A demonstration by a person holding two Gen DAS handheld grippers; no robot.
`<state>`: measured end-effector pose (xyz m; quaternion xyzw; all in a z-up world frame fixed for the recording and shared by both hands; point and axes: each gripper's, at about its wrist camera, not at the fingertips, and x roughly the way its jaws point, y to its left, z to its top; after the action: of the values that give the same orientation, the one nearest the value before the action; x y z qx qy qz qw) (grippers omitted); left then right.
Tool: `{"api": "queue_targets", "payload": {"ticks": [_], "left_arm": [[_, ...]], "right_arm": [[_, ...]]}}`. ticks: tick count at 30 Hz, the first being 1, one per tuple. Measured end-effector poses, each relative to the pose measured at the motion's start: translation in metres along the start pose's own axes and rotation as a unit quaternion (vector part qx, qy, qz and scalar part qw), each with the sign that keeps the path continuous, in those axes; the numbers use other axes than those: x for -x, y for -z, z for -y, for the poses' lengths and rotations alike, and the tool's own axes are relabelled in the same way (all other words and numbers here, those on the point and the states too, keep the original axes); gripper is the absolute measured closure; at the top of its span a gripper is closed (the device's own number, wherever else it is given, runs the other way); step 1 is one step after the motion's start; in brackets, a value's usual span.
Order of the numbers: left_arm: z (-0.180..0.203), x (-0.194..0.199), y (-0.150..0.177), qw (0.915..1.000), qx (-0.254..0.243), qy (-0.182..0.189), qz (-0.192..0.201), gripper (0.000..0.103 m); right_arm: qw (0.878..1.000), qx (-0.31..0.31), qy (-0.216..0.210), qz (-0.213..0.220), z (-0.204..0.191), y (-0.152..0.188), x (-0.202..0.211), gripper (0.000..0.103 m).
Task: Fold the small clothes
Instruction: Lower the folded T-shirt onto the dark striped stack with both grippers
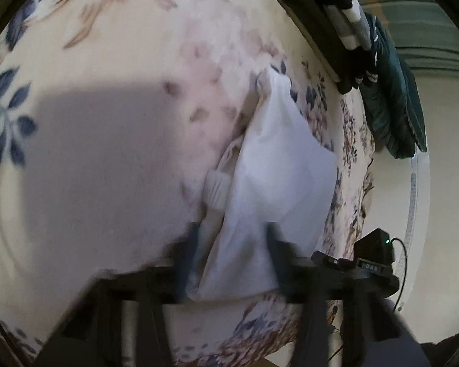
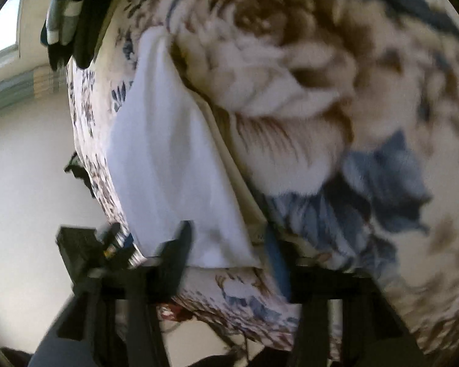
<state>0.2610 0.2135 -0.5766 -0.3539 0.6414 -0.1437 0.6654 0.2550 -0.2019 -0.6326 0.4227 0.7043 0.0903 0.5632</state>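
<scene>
Folding is in hand: my left gripper (image 1: 229, 244) and right gripper (image 2: 226, 244) each pinch the white garment's (image 1: 278, 165) near edge; next I must carry it over evenly.

Small garment (image 1: 278, 165) lying on the bed cover (image 1: 113, 128) near its edge, between each gripper's fingers, with a stack of clothes (image 1: 348, 21) beyond it.

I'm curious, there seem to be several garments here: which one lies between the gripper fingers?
The white garment, spread on the floral blanket. The dark and striped clothes sit piled far off, near the blanket's edge.
</scene>
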Motion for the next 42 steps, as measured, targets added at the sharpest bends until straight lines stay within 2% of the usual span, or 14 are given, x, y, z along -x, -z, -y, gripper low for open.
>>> {"api": "queue_targets", "payload": {"ticks": [2, 4, 8, 9, 10, 12, 15, 21, 26, 28, 29, 31, 33, 42], "left_arm": [[-0.005, 0.004, 0.002, 0.9999, 0.007, -0.004, 0.011, 0.102], [-0.012, 0.005, 0.000, 0.9997, 0.013, -0.013, 0.016, 0.102], [-0.015, 0.016, -0.013, 0.9994, 0.020, 0.019, 0.019, 0.098], [-0.013, 0.018, -0.020, 0.9993, 0.014, 0.029, 0.018, 0.086], [-0.012, 0.018, -0.025, 0.9991, 0.009, 0.035, 0.020, 0.057], [-0.013, 0.012, -0.038, 0.9970, 0.006, 0.072, 0.027, 0.032], [-0.015, -0.020, -0.059, 0.9900, 0.018, 0.140, 0.000, 0.032], [0.004, -0.059, -0.075, 0.9848, -0.010, 0.169, -0.041, 0.032], [0.020, -0.070, -0.074, 0.9834, -0.039, 0.166, -0.063, 0.033], [0.025, -0.070, -0.072, 0.9840, -0.047, 0.160, -0.062, 0.035], [0.027, -0.069, -0.072, 0.9846, -0.051, 0.156, -0.061, 0.037], [0.030, -0.067, -0.069, 0.9867, -0.060, 0.140, -0.058, 0.076], [0.031, -0.064, -0.066, 0.9884, -0.063, 0.128, -0.053, 0.079], [0.043, -0.038, -0.050, 0.9929, -0.048, 0.107, -0.019, 0.083]], "right_arm": [[1.000, -0.003, 0.003, 0.023, -0.001, 0.003, 0.003, 0.099], [0.999, -0.015, 0.013, 0.034, 0.001, 0.005, 0.004, 0.100], [1.000, -0.004, 0.017, 0.018, 0.003, 0.000, 0.001, 0.099], [1.000, -0.008, 0.002, 0.010, 0.004, -0.004, 0.002, 0.095], [1.000, -0.008, -0.011, 0.008, 0.004, -0.008, 0.004, 0.089], [0.999, 0.000, -0.031, 0.024, 0.005, -0.019, 0.011, 0.037], [0.998, 0.013, -0.067, 0.017, 0.006, -0.043, 0.004, 0.026], [0.986, 0.057, -0.149, -0.054, -0.005, -0.080, -0.043, 0.026], [0.979, 0.088, -0.168, -0.074, -0.016, -0.074, -0.056, 0.027], [0.979, 0.095, -0.165, -0.075, -0.017, -0.069, -0.057, 0.036], [0.979, 0.097, -0.164, -0.076, -0.018, -0.069, -0.058, 0.052], [0.979, 0.097, -0.164, -0.075, -0.018, -0.070, -0.060, 0.063], [0.979, 0.102, -0.160, -0.074, -0.021, -0.068, -0.062, 0.075], [0.977, 0.122, -0.159, -0.067, -0.054, -0.056, -0.059, 0.085]]}}
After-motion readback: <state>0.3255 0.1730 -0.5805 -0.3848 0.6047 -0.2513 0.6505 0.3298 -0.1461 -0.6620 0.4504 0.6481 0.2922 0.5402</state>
